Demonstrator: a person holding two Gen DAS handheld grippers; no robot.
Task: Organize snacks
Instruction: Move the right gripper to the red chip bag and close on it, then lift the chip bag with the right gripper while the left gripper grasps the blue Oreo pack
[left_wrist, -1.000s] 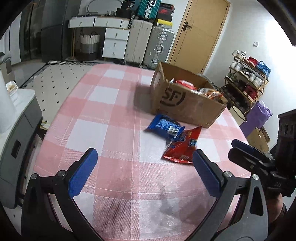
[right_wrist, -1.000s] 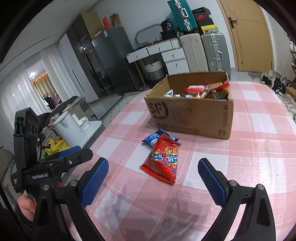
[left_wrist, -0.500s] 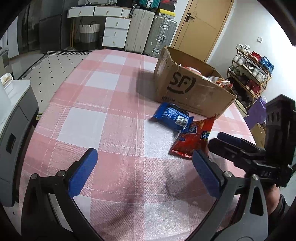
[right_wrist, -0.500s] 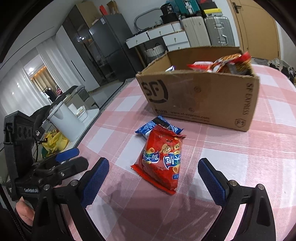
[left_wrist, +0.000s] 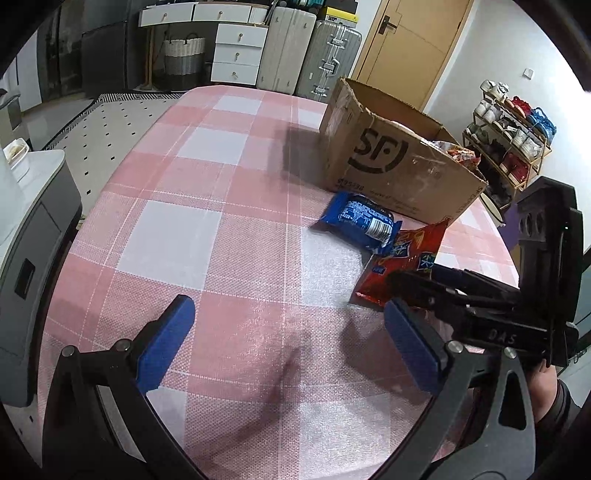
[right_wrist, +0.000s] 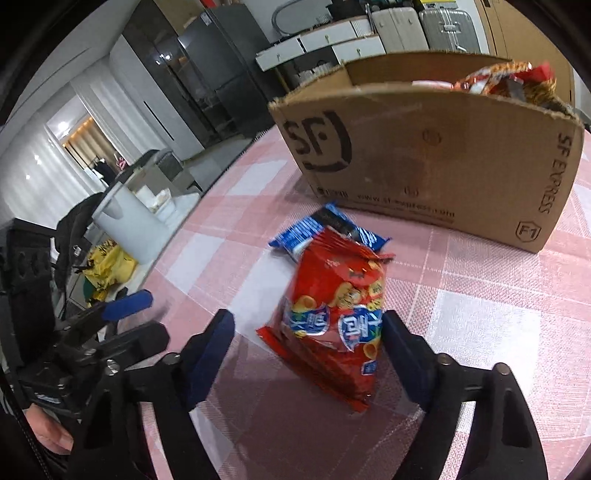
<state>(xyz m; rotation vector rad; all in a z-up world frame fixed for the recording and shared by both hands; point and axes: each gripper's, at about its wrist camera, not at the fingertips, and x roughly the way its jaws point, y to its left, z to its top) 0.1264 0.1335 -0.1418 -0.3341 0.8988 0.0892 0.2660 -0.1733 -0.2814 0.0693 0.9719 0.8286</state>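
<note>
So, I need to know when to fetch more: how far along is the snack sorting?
Done: several packets sit in the cardboard box. In hand: the right gripper is closing around the red snack bag, not yet pinching it. Left: that bag and the blue packet; the left gripper hangs open over the tablecloth.

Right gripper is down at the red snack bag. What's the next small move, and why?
Probably finish closing the right gripper: its jaws are closing with the red snack bag between them, one pad touching, the other still apart. Then lift toward the cardboard box.

Chip bag (right_wrist: 334, 321) on table (right_wrist: 487, 332), overlapping cookie pack (right_wrist: 306, 230); box (right_wrist: 436, 162) behind.
</note>
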